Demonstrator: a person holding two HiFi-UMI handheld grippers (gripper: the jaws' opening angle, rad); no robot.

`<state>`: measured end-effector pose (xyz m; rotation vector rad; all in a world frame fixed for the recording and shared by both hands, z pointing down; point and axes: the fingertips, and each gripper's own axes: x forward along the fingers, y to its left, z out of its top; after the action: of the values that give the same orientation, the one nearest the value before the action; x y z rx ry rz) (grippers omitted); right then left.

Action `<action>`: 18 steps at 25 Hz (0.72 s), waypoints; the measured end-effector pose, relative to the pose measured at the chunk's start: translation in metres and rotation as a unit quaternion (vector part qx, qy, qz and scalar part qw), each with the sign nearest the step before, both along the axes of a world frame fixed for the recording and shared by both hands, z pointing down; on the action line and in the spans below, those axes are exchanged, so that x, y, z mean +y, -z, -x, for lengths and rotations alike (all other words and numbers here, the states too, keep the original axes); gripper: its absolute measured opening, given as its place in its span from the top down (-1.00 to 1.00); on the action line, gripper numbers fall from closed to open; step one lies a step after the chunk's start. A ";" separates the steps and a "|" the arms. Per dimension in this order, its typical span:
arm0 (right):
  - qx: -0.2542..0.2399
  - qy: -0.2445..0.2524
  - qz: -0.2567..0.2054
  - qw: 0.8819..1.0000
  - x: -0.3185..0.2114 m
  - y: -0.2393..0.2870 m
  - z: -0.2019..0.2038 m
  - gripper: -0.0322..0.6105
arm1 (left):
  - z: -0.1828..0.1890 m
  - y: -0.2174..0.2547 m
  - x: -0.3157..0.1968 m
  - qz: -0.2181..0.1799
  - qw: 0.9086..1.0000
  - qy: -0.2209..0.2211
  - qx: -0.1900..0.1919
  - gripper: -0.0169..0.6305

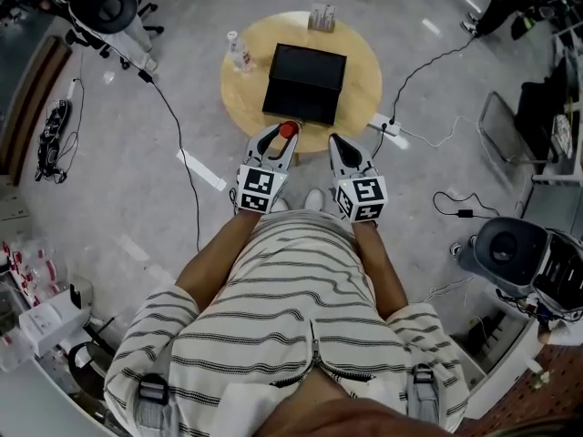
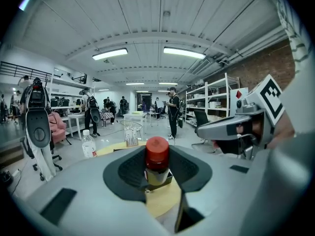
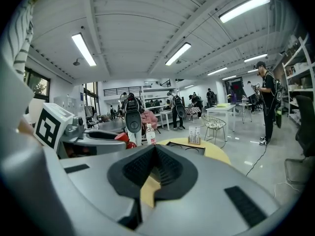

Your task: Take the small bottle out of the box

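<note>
A small bottle [image 1: 288, 130] with a red cap stands upright between the pads of my left gripper [image 1: 286, 137], which is shut on it just off the near edge of the round wooden table [image 1: 364, 71]. In the left gripper view the bottle [image 2: 157, 160] fills the gap between the jaws of the left gripper [image 2: 157, 175]. The black box [image 1: 305, 82] sits on the middle of the table, beyond the bottle. My right gripper [image 1: 336, 144] hangs beside the left one, shut with nothing in it [image 3: 154, 156]. It shows the box [image 3: 186, 148] ahead.
A clear water bottle [image 1: 240, 53] stands at the table's left edge and a small clear holder [image 1: 322, 16] at its far edge. A white power strip [image 1: 387, 127] and cables lie on the floor to the right. People and desks are farther back.
</note>
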<state>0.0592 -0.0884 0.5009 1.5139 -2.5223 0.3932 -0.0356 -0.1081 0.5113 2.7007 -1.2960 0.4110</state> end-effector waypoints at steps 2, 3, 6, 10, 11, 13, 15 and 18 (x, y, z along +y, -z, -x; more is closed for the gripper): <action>0.001 0.003 -0.002 1.000 -0.001 0.001 0.001 0.85 | 0.001 0.001 0.000 -0.001 1.000 0.002 0.001 0.49; 0.001 0.004 -0.003 1.000 -0.001 0.001 0.000 0.85 | 0.001 0.001 0.000 -0.002 1.000 0.003 0.001 0.49; -0.001 0.005 -0.004 1.000 -0.001 0.002 -0.001 0.84 | 0.001 0.002 0.001 -0.003 1.000 0.007 0.001 0.49; -0.004 0.005 -0.001 1.000 -0.001 0.001 -0.001 0.85 | 0.002 0.003 0.007 -0.006 1.000 0.005 0.000 0.49; -0.004 0.005 0.000 1.000 -0.001 0.001 -0.001 0.84 | 0.001 0.003 0.008 -0.007 1.000 0.003 -0.001 0.49; 0.001 0.006 0.000 1.000 0.000 -0.001 -0.001 0.85 | 0.000 0.002 0.010 -0.008 1.000 0.000 -0.003 0.49; 0.004 0.007 0.000 1.000 0.001 -0.002 -0.001 0.85 | -0.001 0.002 0.011 -0.009 1.000 -0.001 -0.004 0.49; 0.000 0.004 0.000 1.000 0.001 0.000 -0.002 0.84 | -0.002 0.005 0.011 -0.011 1.000 -0.002 -0.003 0.49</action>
<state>0.0613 -0.0870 0.5013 1.5021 -2.5274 0.3911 -0.0339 -0.0970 0.5064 2.7232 -1.3049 0.4090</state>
